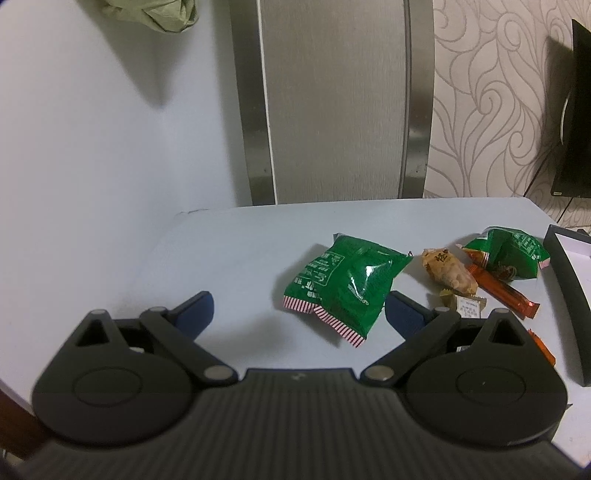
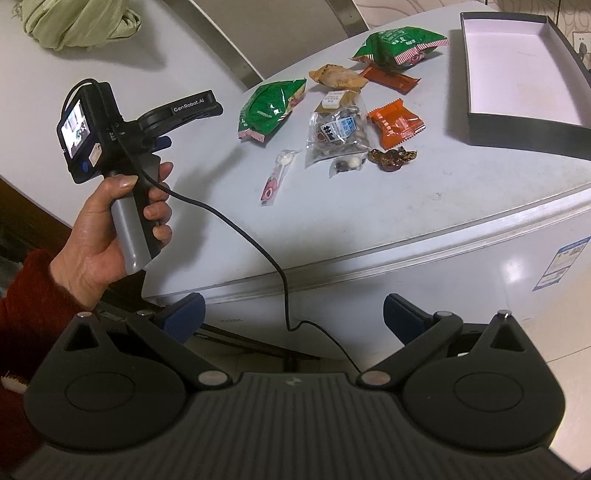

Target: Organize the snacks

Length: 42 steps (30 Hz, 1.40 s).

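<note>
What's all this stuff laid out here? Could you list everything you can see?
Green snack bags: two, green with red-striped ends, left and far side of the pile.
Orange packets: two, orange, middle and back.
Tan pastry pack: one, between the green bags.
Clear nut bag: one, centre.
Small candies: several, near edge of the pile.
Box: one, black with white inside, empty, right.
White top: one, under everything.
Green cloth: one, far left.
Left gripper: jaws open, empty.
Right gripper: jaws open, empty.
Hand: one, red sleeve, holding the left gripper.
</note>
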{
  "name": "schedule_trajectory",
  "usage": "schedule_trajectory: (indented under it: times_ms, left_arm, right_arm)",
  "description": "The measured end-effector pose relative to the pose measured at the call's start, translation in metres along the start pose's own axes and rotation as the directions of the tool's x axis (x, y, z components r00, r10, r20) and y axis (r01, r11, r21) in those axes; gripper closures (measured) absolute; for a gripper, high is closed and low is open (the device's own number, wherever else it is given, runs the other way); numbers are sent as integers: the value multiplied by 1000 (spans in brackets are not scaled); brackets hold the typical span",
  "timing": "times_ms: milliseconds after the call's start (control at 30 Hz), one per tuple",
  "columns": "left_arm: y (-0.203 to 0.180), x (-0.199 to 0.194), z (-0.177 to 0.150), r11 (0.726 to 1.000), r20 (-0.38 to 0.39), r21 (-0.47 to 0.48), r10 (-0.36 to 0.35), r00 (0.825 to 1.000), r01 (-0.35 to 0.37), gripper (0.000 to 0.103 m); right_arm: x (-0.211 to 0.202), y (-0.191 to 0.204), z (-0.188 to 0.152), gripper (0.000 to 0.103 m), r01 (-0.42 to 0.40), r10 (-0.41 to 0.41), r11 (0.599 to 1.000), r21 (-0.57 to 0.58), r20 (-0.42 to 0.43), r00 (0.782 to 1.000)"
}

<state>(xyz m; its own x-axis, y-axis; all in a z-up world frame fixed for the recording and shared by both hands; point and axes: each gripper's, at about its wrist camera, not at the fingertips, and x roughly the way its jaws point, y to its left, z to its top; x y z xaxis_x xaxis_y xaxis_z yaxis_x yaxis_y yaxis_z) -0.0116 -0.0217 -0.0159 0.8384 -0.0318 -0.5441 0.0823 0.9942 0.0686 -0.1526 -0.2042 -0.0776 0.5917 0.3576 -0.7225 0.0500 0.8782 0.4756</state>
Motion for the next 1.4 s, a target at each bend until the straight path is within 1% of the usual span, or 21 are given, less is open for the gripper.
schedule_trajectory:
  times_ms: [867, 1400]
  left_arm:
    - [-2, -6, -7, 1000, -3, 14, -10, 1000, 10, 2]
    - [-16, -10, -13, 998, -9, 43, -41, 999, 41, 2]
  right_arm:
    - [2, -7, 3, 0, -18, 18, 1000, 3, -4, 1000]
    - [-1, -10, 2, 0, -22, 22, 1000, 16, -3, 1000]
